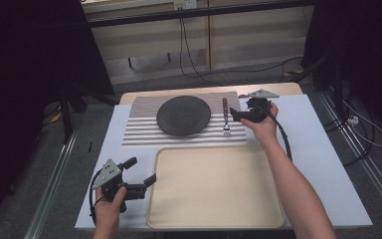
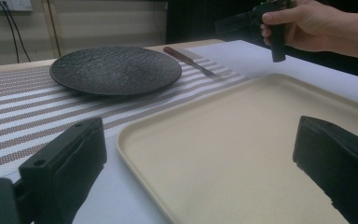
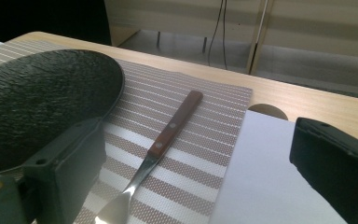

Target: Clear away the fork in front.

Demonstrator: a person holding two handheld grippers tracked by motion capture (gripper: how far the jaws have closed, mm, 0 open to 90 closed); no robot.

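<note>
Left arm: forearm enters at the bottom left of the high view, short stretch showing, hand wrapped round the gripper's grip.
Left hand (image 1: 110,201): low and near the person, fist closed on the handle, grey plate on top tilted up and left.
Left gripper (image 1: 143,172): jaws wide apart, pointing right and slightly forward, held level.
Right arm: bare forearm runs from the bottom right up and left, stretched well forward.
Right hand (image 1: 262,124): far from the person, fingers curled round the handle.
Right gripper (image 1: 240,113): jaws spread wide, aimed left, cable looping back along the forearm.
</note>
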